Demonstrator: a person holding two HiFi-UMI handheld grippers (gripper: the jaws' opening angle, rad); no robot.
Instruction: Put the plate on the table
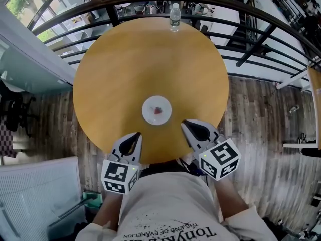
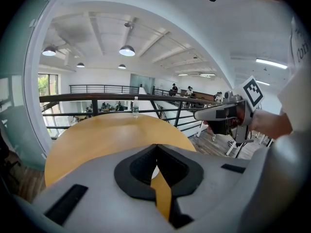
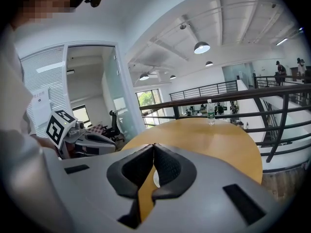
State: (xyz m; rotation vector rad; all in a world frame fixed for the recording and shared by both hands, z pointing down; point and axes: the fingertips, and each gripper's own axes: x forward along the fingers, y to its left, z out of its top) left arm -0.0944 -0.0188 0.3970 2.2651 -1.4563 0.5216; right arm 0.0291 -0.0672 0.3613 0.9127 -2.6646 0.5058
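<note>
On the bench (image 1: pixel 150 59): plate (image 1: pixel 148 113) down, both grippers clenched on nothing

Toward the near edge of the round wooden bench, lying flat: the white plate, with a small red bit (image 1: pixel 158 110) at its middle. Just nearer than the plate, over the bench's near rim: left gripper (image 1: pixel 136 134) at the plate's near left, right gripper (image 1: pixel 184 123) at its near right, tips aimed far and slightly inward toward it. Close to the plate on both sides, touching it on neither. Left fingers (image 2: pixel 138 166) pressed tip to tip, clasping nothing. Right fingers (image 3: pixel 167 166) likewise clenched, tips meeting, with only bench top and a sliver of white plate showing through the gap lower down. Marker cubes at the near end of each gripper, just in front of the person's light shirt (image 1: pixel 170 210). At the far edge of the bench, well apart from the plate, standing upright: a clear water bottle (image 1: pixel 174 17). Beyond and to the right of the bench, a dark curved railing (image 1: pixel 261 14). Lower down on the right, plank floor (image 1: pixel 261 109).
</note>
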